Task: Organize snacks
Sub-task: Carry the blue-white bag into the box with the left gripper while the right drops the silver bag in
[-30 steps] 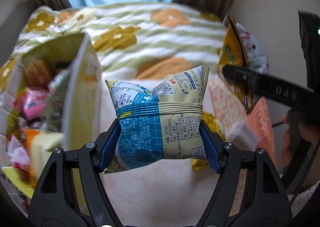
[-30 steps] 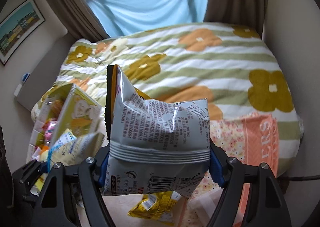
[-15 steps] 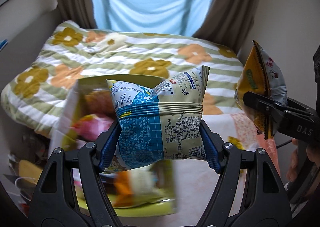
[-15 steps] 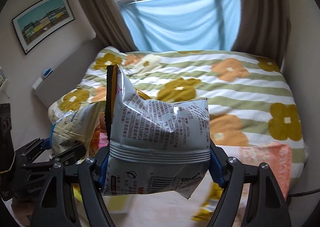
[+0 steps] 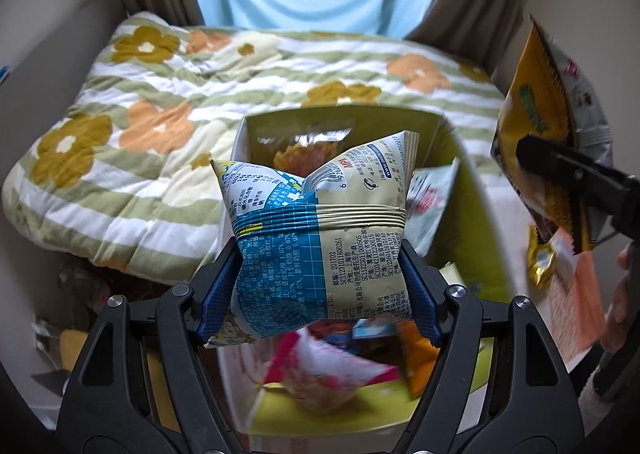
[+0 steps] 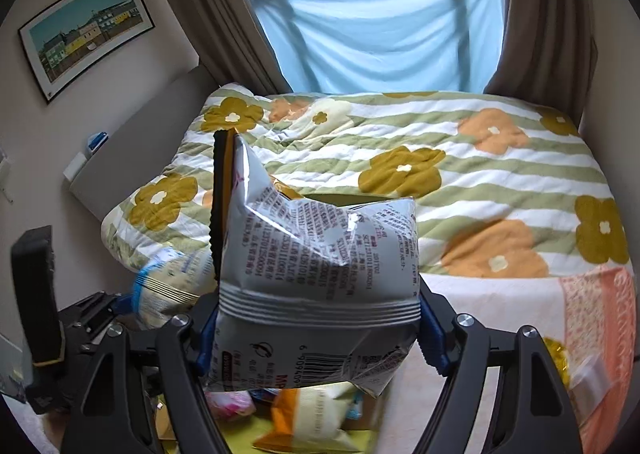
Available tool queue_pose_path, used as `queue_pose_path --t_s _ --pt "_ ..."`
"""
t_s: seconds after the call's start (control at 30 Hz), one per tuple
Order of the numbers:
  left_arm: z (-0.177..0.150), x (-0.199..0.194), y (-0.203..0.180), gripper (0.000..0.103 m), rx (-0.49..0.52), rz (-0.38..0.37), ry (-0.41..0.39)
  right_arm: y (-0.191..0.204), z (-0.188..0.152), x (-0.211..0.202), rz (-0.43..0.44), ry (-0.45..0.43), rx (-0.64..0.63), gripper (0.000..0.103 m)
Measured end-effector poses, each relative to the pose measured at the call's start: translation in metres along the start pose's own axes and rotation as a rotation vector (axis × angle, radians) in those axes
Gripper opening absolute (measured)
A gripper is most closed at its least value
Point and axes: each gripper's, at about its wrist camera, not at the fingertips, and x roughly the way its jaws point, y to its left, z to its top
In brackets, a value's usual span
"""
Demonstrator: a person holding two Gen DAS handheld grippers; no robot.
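My left gripper (image 5: pixel 318 294) is shut on a blue and beige snack bag (image 5: pixel 320 242) and holds it above an open yellow-green box (image 5: pixel 472 221) filled with several snack packets. My right gripper (image 6: pixel 316 328) is shut on a silver and yellow snack bag (image 6: pixel 316 266), also held in the air over the box's near end (image 6: pixel 248 438). The right gripper and its bag (image 5: pixel 548 141) show at the right of the left wrist view. The left gripper's bag (image 6: pixel 172 286) shows at the left of the right wrist view.
A bed with a striped flower quilt (image 6: pixel 440 157) lies behind the box. An orange patterned cloth (image 6: pixel 592 314) with a gold packet (image 5: pixel 540 262) lies to the right. A curtained window (image 6: pixel 380 33) is at the back. Floor clutter (image 5: pixel 80 294) lies at the left.
Both grippers have moved left with their bags. The box, off to the left a second ago, now lies directly under the left gripper, and the right gripper is above its near end.
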Motion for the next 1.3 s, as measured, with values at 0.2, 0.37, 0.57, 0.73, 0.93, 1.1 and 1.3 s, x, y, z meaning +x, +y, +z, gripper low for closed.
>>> queue_pose_path --t_s 0.2,0.37,0.57,0.73,0.93,1.1,1.3 --pt "0.000 0.016 0.003 0.076 0.042 -0.034 0.028 0.013 -0.002 0.013 -0.045 0.041 0.006 0.074" --pt "-0.002 0.022 -0.007 0.103 0.074 -0.009 0.041 0.011 0.005 0.020 -0.056 0.056 0.006 0.074" --pt "-0.006 0.015 -0.001 0.103 0.069 -0.003 0.059 0.011 0.012 0.035 -0.046 0.083 -0.002 0.074" --pt "-0.005 0.007 0.012 0.103 0.022 -0.013 0.052 0.017 0.019 0.049 -0.043 0.107 -0.040 0.075" --pt "0.000 0.003 0.014 0.103 0.019 0.006 0.042 0.021 0.025 0.055 -0.027 0.055 -0.064 0.103" --pt "-0.003 -0.002 0.016 0.103 -0.003 0.006 0.037 0.022 0.024 0.051 -0.023 -0.006 -0.070 0.103" --pt "-0.007 -0.005 0.018 0.103 -0.014 0.001 0.028 0.023 0.018 0.048 -0.030 0.026 -0.074 0.103"
